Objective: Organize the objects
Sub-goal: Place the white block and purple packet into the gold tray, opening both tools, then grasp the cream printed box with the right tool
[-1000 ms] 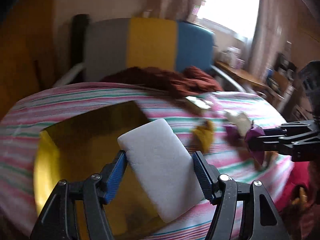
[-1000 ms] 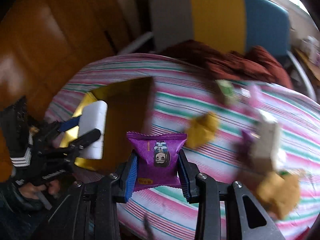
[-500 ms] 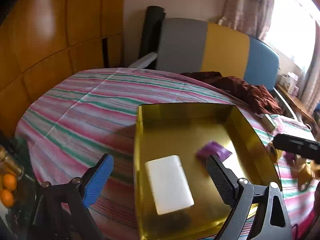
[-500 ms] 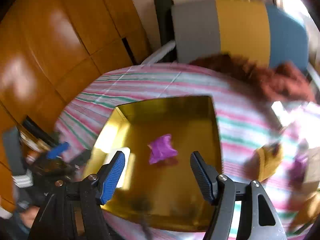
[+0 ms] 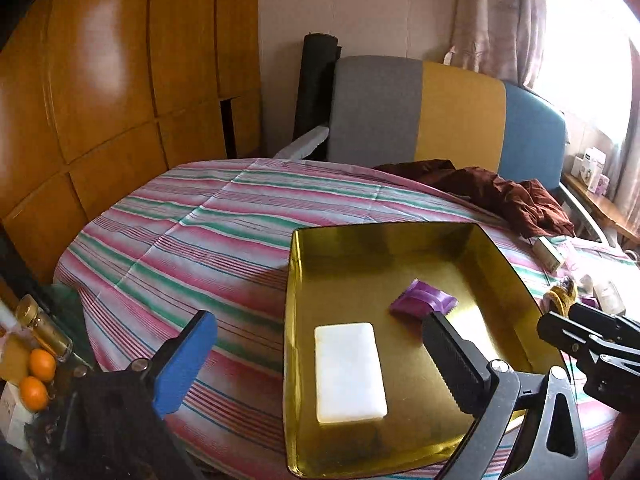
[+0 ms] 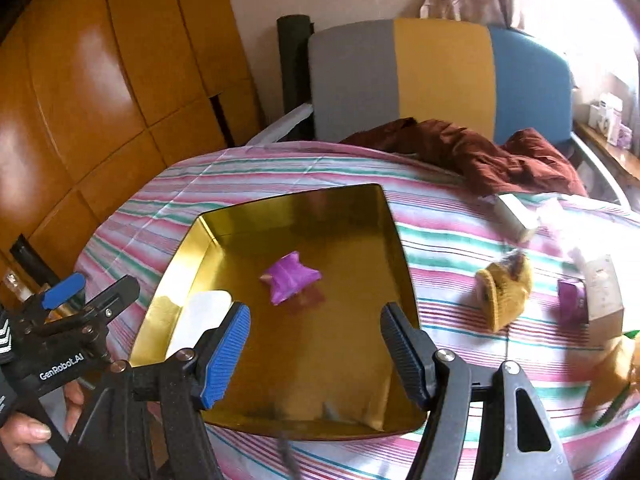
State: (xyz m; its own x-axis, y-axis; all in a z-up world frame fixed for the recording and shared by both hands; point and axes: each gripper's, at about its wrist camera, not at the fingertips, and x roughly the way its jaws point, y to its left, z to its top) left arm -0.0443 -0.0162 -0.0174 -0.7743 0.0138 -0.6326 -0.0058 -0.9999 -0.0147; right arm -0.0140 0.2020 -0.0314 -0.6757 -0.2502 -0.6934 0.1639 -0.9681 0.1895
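The left gripper (image 5: 320,354) has its jaws spread wide — they have just been opening — with nothing pinched; the white block (image 5: 349,372) lies flat on the floor of the gold tray (image 5: 290,280), free of both pads. The right gripper (image 6: 316,354) stands part-open over the tray's near half, nothing between its fingers, its jaws having parted within the last second. The purple packet (image 6: 290,282) rests near the middle of the tray, apart from the white block at the tray's left side. The tray sits on a striped cloth (image 5: 180,232). To its right — outside it — lie a yellow knitted toy (image 6: 506,292), a small white box (image 6: 602,290) and another purple packet (image 6: 572,306) touching that box.
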